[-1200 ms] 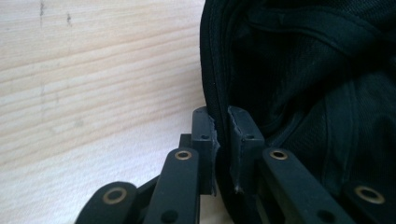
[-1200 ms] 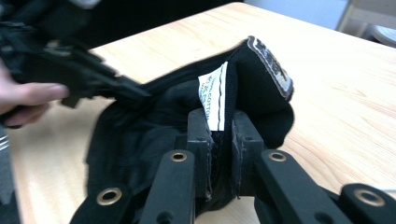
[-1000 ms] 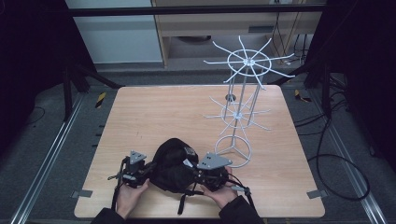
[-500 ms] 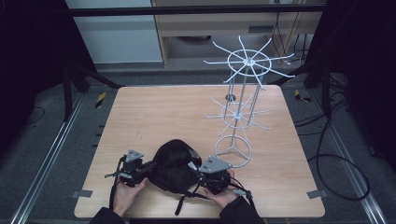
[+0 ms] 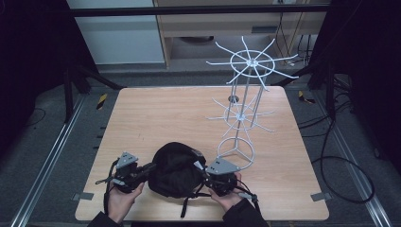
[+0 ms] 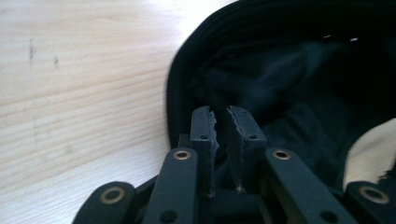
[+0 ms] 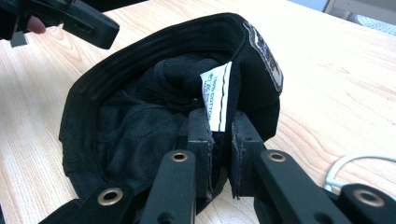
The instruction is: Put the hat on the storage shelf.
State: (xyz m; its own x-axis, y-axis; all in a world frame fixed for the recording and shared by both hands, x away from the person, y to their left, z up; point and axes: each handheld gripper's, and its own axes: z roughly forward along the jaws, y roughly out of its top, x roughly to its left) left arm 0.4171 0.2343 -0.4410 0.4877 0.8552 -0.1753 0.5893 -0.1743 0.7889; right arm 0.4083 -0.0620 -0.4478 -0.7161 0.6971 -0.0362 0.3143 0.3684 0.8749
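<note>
From above, your black cap [image 5: 176,169] lies on the tabletop [image 5: 165,113] at its near edge, just in front of the ring base of the white wire display rack [image 5: 242,109]. Your left hand-held gripper [image 5: 144,169] meets the cap on the side away from the rack, and your right hand-held gripper [image 5: 204,171] meets it on the side nearest the rack. Your hands wrap both tools from below. A strap hangs from the cap toward you.

In the left gripper view, your left hand-held gripper [image 6: 219,119] has its jaws drawn almost together over the cap's [image 6: 289,88] stitched edge; the dark fabric makes it hard to see, but they seem clamped on the rim.

In the right gripper view, your right hand-held gripper [image 7: 219,123] is clamped on the cap's [image 7: 140,126] rim, with the white care label [image 7: 217,95] standing between the jaws. The cap's hollow faces the camera. The rack's base ring curves in beside the jaws.
</note>
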